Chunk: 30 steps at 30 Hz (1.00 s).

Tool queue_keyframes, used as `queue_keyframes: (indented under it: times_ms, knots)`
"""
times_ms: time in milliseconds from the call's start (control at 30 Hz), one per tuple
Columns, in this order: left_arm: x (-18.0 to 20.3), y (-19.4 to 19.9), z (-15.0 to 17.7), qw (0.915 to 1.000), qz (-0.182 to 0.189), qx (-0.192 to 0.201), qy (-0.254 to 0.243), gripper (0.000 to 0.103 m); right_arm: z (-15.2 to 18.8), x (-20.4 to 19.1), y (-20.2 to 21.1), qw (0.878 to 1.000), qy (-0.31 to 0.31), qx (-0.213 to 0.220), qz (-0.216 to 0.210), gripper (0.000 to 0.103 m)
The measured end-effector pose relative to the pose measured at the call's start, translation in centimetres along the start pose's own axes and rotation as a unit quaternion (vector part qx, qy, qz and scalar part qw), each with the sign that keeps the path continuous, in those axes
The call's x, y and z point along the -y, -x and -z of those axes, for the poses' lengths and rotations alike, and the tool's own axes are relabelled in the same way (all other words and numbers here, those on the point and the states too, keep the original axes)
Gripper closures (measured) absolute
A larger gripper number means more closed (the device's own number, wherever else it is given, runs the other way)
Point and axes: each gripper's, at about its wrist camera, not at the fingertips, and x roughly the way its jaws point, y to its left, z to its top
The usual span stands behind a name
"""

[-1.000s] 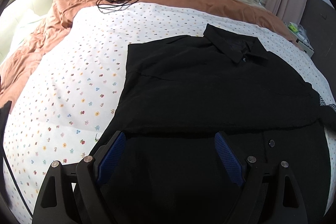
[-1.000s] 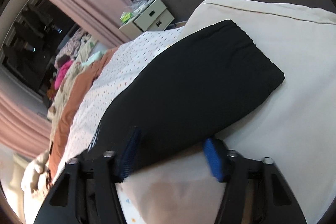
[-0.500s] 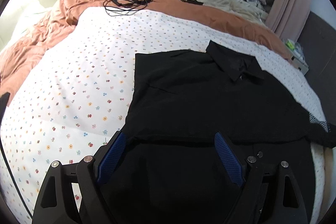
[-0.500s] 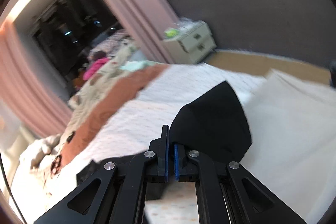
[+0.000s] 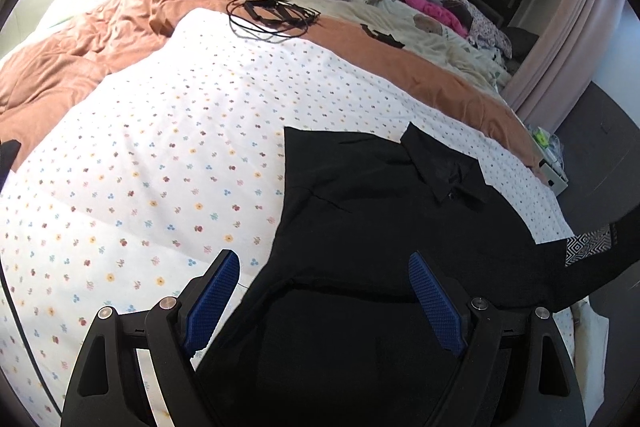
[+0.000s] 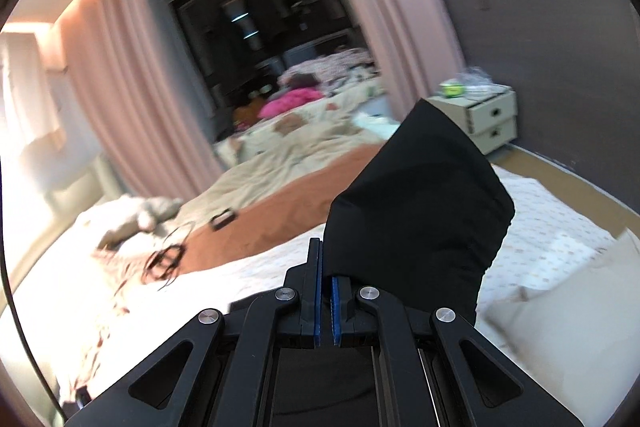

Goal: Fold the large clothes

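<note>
2 tongs differ: right tongs [image 6: 325, 281] (gaping 1 s ago) now pinch the sleeve [image 6: 420, 195]; left tongs [image 5: 322, 301] stay wide, empty.

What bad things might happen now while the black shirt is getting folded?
1. The right gripper pinches only a small bit of the black shirt's sleeve, so it might slip out as it is carried over.
2. The left gripper is open above the black shirt and holds nothing down, so pulling the sleeve could drag the shirt crooked on the dotted sheet.
</note>
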Motion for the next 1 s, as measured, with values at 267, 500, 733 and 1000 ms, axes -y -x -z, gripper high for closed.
queue_keyframes:
  times_ms: [267, 500, 733, 1000]
  knots:
    - [-1.1, 1.1, -0.6, 1.0, -0.001, 0.008, -0.005, 0.016, 3.4, -8.8, -3.9, 0.997, 0.052, -0.048, -0.045, 0.098]
    - [-2.9, 1.8, -1.1, 0.9998, -0.008, 0.016, 0.011, 0.016, 8.6, -12.4, -7.8, 0.99, 0.071, -0.098, -0.075, 0.098]
    - [-4.5, 2.0, -1.3, 0.9993, -0.015, 0.014, 0.03, 0.016, 19.4, -14.7, -14.5, 0.971, 0.1, -0.204, -0.071, 0.081]
    - [-4.9, 2.6, -1.5, 0.999, -0.018, 0.023, 0.035, 0.016, 29.1, -13.7, -17.3, 0.928, 0.089, -0.348, -0.098, 0.036]
